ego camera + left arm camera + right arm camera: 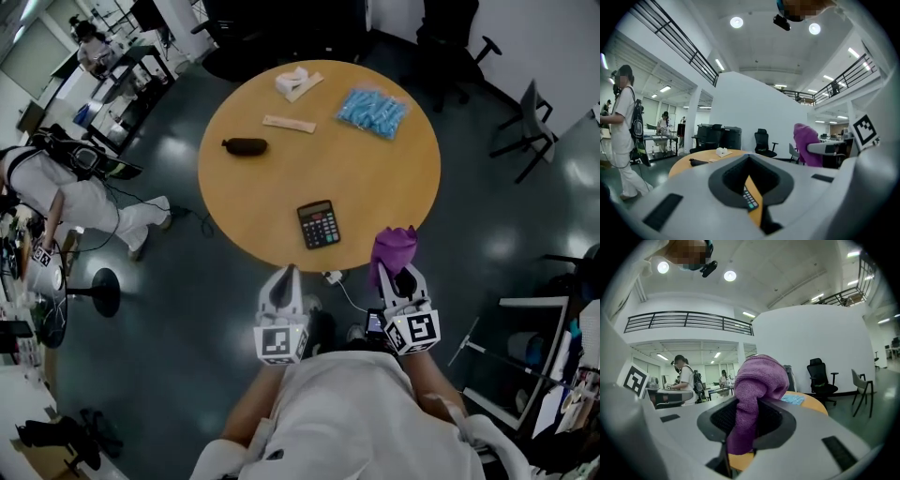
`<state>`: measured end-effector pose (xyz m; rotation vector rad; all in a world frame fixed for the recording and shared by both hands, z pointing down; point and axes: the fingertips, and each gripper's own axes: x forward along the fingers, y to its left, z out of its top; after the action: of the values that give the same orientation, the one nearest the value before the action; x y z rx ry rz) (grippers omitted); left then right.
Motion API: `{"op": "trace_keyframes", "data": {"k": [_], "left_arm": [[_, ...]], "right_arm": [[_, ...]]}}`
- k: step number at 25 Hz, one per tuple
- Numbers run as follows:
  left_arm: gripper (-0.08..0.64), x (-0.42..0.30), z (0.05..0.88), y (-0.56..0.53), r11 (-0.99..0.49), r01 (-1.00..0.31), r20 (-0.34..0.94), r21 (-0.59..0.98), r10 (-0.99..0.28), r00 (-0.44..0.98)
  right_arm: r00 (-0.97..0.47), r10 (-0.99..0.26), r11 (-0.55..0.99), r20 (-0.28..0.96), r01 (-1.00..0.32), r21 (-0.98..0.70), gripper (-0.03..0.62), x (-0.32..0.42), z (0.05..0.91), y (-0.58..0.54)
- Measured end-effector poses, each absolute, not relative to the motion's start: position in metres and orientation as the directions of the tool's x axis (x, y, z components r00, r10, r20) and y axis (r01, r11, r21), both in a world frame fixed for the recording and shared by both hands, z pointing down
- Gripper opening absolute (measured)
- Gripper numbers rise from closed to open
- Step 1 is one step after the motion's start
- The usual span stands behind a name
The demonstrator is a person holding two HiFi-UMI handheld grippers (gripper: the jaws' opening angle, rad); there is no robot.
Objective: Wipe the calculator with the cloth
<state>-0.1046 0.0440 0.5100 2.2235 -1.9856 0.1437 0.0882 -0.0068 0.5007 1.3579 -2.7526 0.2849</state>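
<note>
Tongs first. Left tongs (750,187): clenched, nothing between them. Through the notch I see only a slice of the calculator (750,199) farther out. Right tongs (745,423): clamped on the purple cloth (757,380), which is pinched at a fold, with the loose bulk mushrooming above the tips.

Head view: both tongs sit just off the surface (375,178) at its 6 o'clock rim. The calculator (319,224) lies flat near that same rim, at about 1 o'clock from the left tongs (286,272) and 10 o'clock from the right tongs (398,270). It touches nothing else. The cloth (392,246) has not yet met it.

Risks, my judgement:
- The calculator is light, unpinned and close to the rim. A stroke pulled toward 6 o'clock could drag it off the surface. Cause: cloth friction with nothing bracing it. Fix: brace one end with the left tongs.
- The grip is on a fold only, so pressing down may pull the cloth out or let hard tips scrape the keys.
- A low approach could clip the rim.

The black pouch (245,146) and blue packet (371,111) sit well apart toward 12 o'clock, so they pose no hazard.
</note>
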Motion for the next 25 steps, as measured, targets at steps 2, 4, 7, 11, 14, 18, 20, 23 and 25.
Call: {"op": "trace_keyframes", "data": {"k": [2, 4, 7, 11, 14, 18, 20, 23, 25], "left_arm": [[0.006, -0.111, 0.511, 0.027, -0.138, -0.989, 0.18, 0.061, -0.973, 0.147], [0.007, -0.121, 0.523, 0.007, -0.15, -0.987, 0.214, 0.062, -0.964, 0.16], [0.008, -0.138, 0.562, -0.034, -0.173, -0.983, 0.318, 0.063, -0.93, 0.184], [0.067, -0.145, 0.623, -0.089, -0.346, -0.927, 0.417, 0.144, -0.828, 0.374], [0.131, -0.146, 0.661, -0.124, -0.467, -0.864, 0.461, 0.19, -0.734, 0.498], [0.163, -0.148, 0.727, -0.152, -0.529, -0.797, 0.601, 0.292, -0.546, 0.583], [0.163, -0.148, 0.757, -0.159, -0.516, -0.778, 0.648, 0.358, -0.463, 0.605], [0.164, -0.144, 0.785, -0.167, -0.513, -0.765, 0.687, 0.391, -0.39, 0.613], [0.17, -0.138, 0.796, -0.171, -0.522, -0.751, 0.695, 0.405, -0.359, 0.623]], "right_arm": [[-0.587, -0.797, 0.569, 0.141, -0.808, -0.151, 0.101, 0.083, 0.502, -0.018], [-0.571, -0.808, 0.55, 0.145, -0.82, -0.159, 0.101, 0.077, 0.501, -0.029], [-0.557, -0.816, 0.534, 0.155, -0.829, -0.167, 0.101, 0.071, 0.498, -0.045], [-0.549, -0.816, 0.525, 0.18, -0.835, -0.166, 0.101, 0.07, 0.504, -0.064], [-0.552, -0.81, 0.528, 0.2, -0.834, -0.163, 0.101, 0.072, 0.508, -0.08], [-0.552, -0.801, 0.527, 0.234, -0.834, -0.165, 0.101, 0.077, 0.518, -0.096], [-0.549, -0.796, 0.522, 0.256, -0.836, -0.17, 0.101, 0.08, 0.527, -0.101], [-0.539, -0.792, 0.507, 0.287, -0.842, -0.184, 0.101, 0.086, 0.54, -0.106], [-0.532, -0.79, 0.497, 0.304, -0.847, -0.192, 0.101, 0.09, 0.546, -0.108]]}}
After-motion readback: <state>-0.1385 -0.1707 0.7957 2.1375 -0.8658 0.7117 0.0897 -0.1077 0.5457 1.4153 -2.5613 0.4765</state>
